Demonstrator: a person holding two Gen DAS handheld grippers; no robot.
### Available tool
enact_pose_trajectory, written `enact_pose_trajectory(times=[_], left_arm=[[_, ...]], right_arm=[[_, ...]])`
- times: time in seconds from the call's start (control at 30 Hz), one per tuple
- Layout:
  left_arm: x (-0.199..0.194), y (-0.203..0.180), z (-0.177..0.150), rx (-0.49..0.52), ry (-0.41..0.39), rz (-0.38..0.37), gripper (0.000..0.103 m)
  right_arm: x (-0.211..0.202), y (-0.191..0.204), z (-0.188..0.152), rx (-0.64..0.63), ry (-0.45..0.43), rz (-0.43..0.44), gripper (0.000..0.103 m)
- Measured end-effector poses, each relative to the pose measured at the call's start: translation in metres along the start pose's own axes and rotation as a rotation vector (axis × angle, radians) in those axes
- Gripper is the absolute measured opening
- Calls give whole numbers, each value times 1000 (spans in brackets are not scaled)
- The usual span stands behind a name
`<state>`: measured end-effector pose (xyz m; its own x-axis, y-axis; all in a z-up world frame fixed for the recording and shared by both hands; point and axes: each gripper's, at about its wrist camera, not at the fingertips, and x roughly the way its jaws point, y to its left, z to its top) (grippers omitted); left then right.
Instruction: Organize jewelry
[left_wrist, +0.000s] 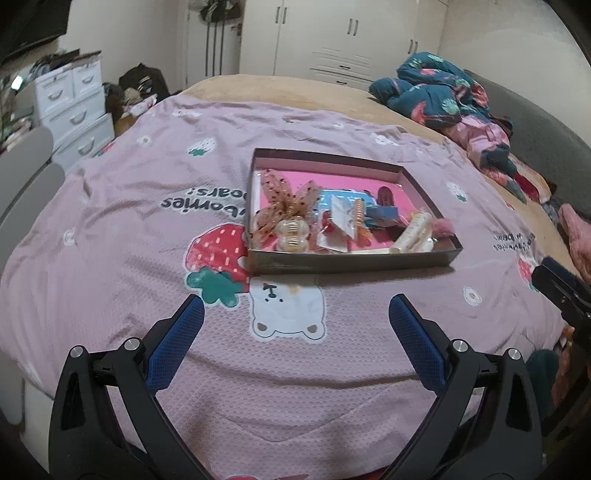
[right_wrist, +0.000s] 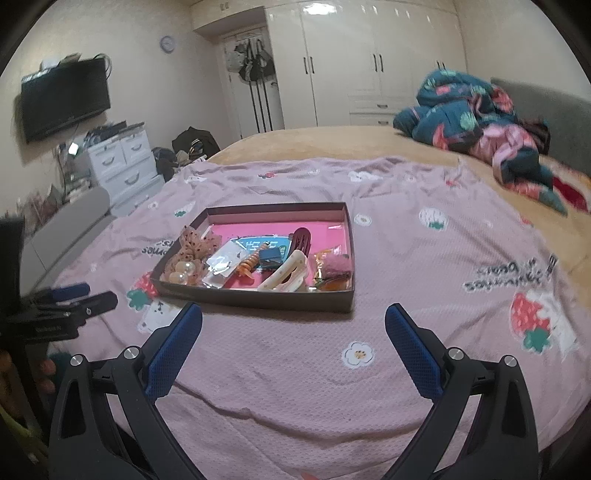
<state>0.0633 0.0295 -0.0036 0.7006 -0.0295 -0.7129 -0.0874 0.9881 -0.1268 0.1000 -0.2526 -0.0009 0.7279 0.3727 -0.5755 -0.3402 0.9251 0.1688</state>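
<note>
Lying heaped in the shallow box (right_wrist: 258, 295) on the bed (right_wrist: 332, 369), the hair pieces (right_wrist: 284, 275) fit either stage; left claw (left_wrist: 295, 325) and right claw (right_wrist: 293, 325) gape wide, empty.

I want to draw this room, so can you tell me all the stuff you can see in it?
box: one, brown with pink floor, middle of the bed cover.
lace bow: one, peach with dark dots, left end of the box.
cream hair claw: one, near the front wall of the box.
dark red clip: one, toward the back of the box.
bed cover: one, pink with strawberries and bears, on the bed.
bundled quilt: one, teal and pink, far right of the bed.
drawer unit: one, white, left of the bed.
TV: one, black, on the left wall.
wardrobe: white, back wall.
left tongs: blue pads, open, empty.
right tongs: blue pads, open, empty.
</note>
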Motion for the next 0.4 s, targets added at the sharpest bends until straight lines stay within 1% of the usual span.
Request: enact_pose_trajectory(times=[0.07, 0.13, 0.23, 0.27, 0.33, 0.37, 0.4], left_arm=[[2, 9, 2, -30, 2, 4, 94], [6, 19, 5, -59, 5, 30, 94], [19, 52, 13, -125, -8, 135, 94], [26, 65, 16, -148, -1, 169, 94], [43, 99, 24, -215, 19, 209, 94], [54, 118, 30, -237, 21, 250, 94], [62, 131, 34, -245, 24, 294, 94]], right_arm=[[3, -6, 1, 18, 2, -14, 99], [8, -19, 4, 46, 4, -40, 99], [22, -54, 7, 124, 10, -111, 99], [29, -69, 9, 150, 21, -154, 99], [48, -115, 13, 240, 45, -263, 99], [58, -136, 16, 272, 59, -306, 99], [68, -162, 20, 315, 71, -373, 99]])
